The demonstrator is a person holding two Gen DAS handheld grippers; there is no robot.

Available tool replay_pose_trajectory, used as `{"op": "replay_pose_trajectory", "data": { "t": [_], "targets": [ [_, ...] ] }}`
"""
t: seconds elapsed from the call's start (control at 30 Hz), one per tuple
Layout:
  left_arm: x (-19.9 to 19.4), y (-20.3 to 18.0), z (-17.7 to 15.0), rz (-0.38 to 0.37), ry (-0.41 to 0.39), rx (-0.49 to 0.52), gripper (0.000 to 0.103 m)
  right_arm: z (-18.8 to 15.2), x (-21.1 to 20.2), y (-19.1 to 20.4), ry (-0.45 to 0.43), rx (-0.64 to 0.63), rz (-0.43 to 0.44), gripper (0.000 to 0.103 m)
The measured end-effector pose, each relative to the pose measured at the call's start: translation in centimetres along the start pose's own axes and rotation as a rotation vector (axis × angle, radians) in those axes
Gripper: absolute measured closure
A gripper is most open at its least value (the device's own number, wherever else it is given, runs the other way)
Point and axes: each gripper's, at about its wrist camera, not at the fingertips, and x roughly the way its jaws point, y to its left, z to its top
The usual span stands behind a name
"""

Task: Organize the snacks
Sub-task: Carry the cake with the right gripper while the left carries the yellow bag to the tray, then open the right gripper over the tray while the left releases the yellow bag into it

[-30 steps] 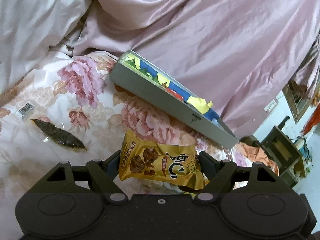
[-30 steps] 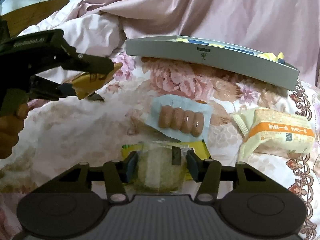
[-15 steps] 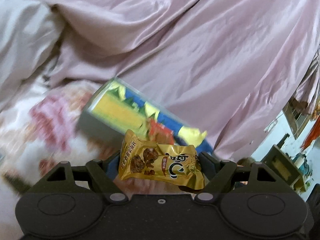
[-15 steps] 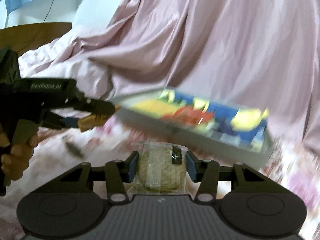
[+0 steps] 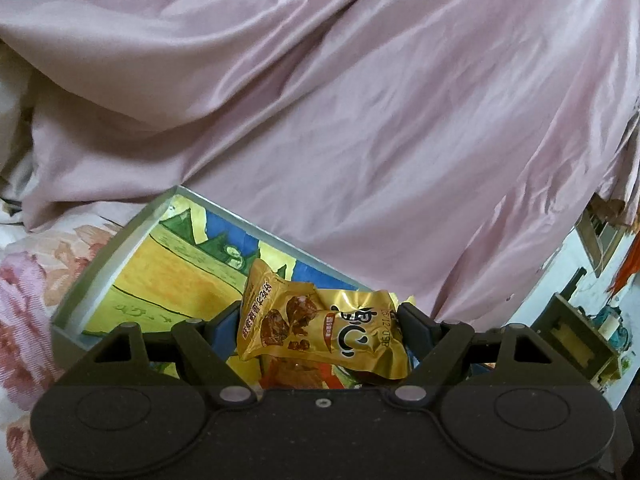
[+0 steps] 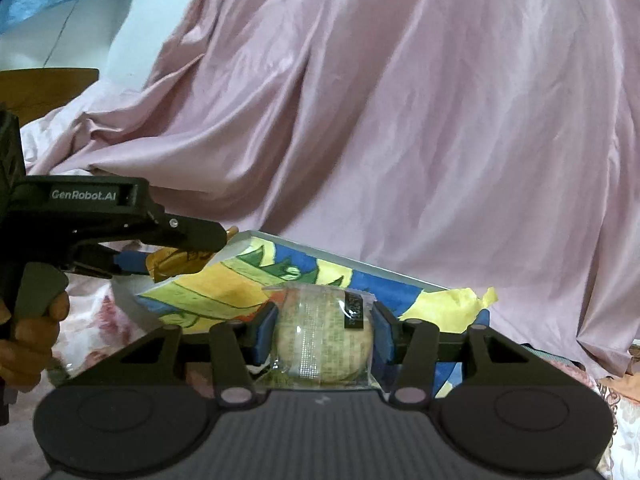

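My left gripper (image 5: 318,330) is shut on a gold foil snack packet (image 5: 316,326), held above the near part of a shallow grey box (image 5: 100,264) with a bright yellow, blue and green lining. In the right wrist view, my right gripper (image 6: 324,334) is shut on a round pale cake in a clear wrapper (image 6: 324,332), over the same grey box (image 6: 320,250). The left gripper (image 6: 176,252) shows there at the left, over the box's left end, still pinching the gold packet (image 6: 180,262). A hand (image 6: 32,328) grips its handle.
Pink satin bedding (image 5: 360,100) rises right behind the box. A floral sheet (image 5: 24,292) lies under and left of it. Crumpled yellow paper (image 6: 464,300) sticks up at the box's right end. Beyond the bed's right edge stands small furniture (image 5: 576,344).
Both grippers have risen and moved forward from the floral sheet to over the box, each keeping its snack. The sausages and orange packet on the sheet have dropped out of view.
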Motion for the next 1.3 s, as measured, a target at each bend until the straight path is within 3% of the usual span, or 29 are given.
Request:
{"op": "replay_pose_trajectory", "data": {
  "t": [0.53,0.73,0.83,1.1,1.3],
  "targets": [
    [2.1,0.5,-0.9,0.061,0.038,0.028,0.021,-1.7,2.5,-1.2,0.052,0.043,-0.028,0.049],
    [2.3,-0.1,-1.1,0.103,0.049,0.058,0.015,-1.7,2.5,-1.1,0.058,0.047,-0.038,0.047],
    [2.3,-0.5,-1.1,0.126,0.052,0.062,0.005,-1.9,2.6,-1.4,0.064,0.067,-0.050,0.039],
    [-0.2,-1.3,-1.0,0.155,0.011,0.083,0.001,-2.2,0.4,-1.7,0.008,0.107,-0.073,0.018],
    [-3.5,-2.1,-1.5,0.190,-0.018,0.156,0.001,-2.1,-2.6,-1.3,-0.045,0.126,-0.089,0.005]
  ]
}}
